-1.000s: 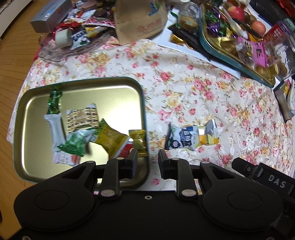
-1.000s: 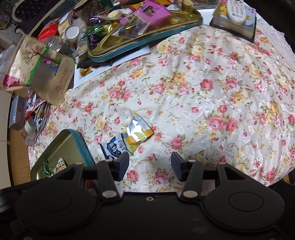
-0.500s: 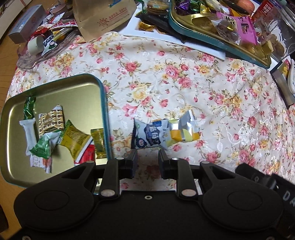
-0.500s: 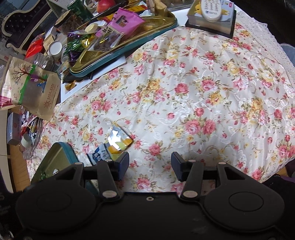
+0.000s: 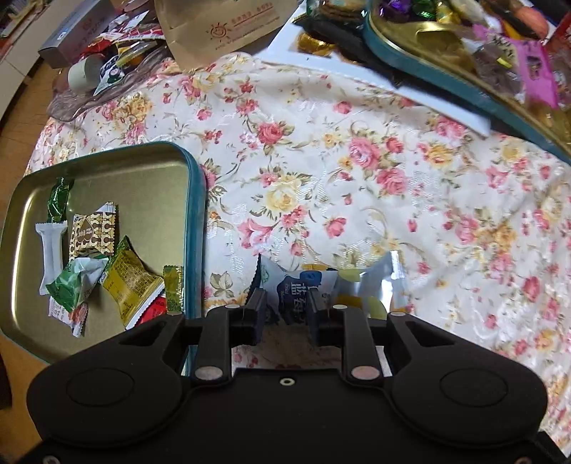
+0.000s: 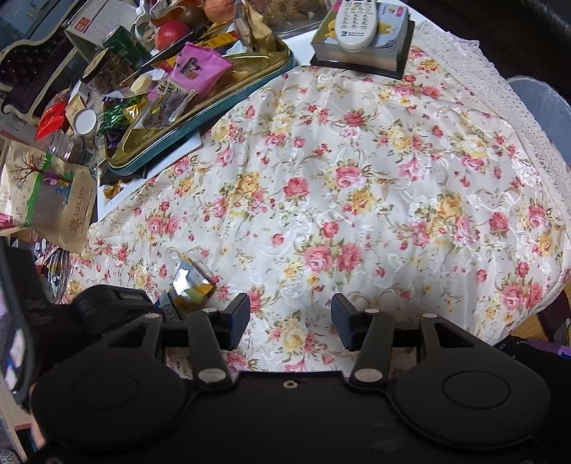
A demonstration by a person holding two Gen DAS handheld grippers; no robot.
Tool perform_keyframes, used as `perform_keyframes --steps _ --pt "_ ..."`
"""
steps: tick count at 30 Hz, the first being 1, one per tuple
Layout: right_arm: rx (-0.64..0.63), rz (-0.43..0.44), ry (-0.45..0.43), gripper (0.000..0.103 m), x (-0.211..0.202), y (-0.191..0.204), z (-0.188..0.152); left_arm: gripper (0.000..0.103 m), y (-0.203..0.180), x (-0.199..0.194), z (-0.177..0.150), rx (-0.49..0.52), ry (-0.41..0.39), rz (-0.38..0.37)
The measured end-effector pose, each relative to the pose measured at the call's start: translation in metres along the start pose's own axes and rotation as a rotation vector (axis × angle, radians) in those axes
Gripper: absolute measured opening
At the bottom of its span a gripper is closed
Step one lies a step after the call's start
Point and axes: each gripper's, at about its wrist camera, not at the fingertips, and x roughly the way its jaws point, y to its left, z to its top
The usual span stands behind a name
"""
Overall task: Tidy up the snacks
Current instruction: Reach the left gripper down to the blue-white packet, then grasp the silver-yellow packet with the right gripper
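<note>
Blue-and-white snack packet (image 5: 298, 287): lay on the floral tablecloth (image 5: 357, 185), just right of the gold tin tray (image 5: 194, 200); its near end sat between the fingers of the left gripper (image 5: 285, 314), jaws narrowly parted on either side of it, grip not confirmable; a silver-and-yellow packet (image 5: 371, 289) touched its right side. Left gripper: low, angled down over the cloth beside the tray's right rim. Tray: held several wrapped sweets, among them a yellow packet (image 5: 130, 282) and a green one (image 5: 73, 285). Right gripper (image 6: 289, 317): jaws spread wide, holding nothing, above bare cloth to the right of both packets; remote control (image 6: 357, 23) on a book at the far edge.
</note>
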Motion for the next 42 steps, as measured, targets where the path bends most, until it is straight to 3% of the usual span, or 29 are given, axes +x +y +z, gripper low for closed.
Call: perform_keyframes --steps 10,16,21,26,35,37,42 --pt "0.032 -0.006 0.002 0.053 0.002 -0.016 -0.001 0.036 -0.045 -0.003 -0.017 0.175 -0.039 0.043" --pt "0.047 0.003 -0.004 0.053 -0.001 -0.02 0.0 0.036 -0.051 -0.009 -0.024 0.25 0.035 -0.15" --pt "0.053 0.013 -0.007 0.053 -0.002 -0.018 0.001 0.036 -0.047 -0.017 -0.03 0.263 0.069 -0.235" --pt "0.073 0.03 -0.016 0.053 0.001 -0.016 0.001 0.036 -0.032 -0.049 -0.021 0.241 0.004 -0.21" --pt "0.017 0.045 -0.04 0.053 0.005 -0.002 0.003 0.036 -0.014 -0.089 -0.009 0.363 -0.111 -0.113" --pt "0.002 0.038 -0.064 0.053 0.005 0.002 0.005 0.036 -0.007 -0.087 -0.008 0.348 -0.112 -0.115" --pt "-0.035 0.016 -0.106 0.053 0.015 0.019 0.015 0.036 0.006 -0.075 0.0 0.248 -0.018 -0.157"
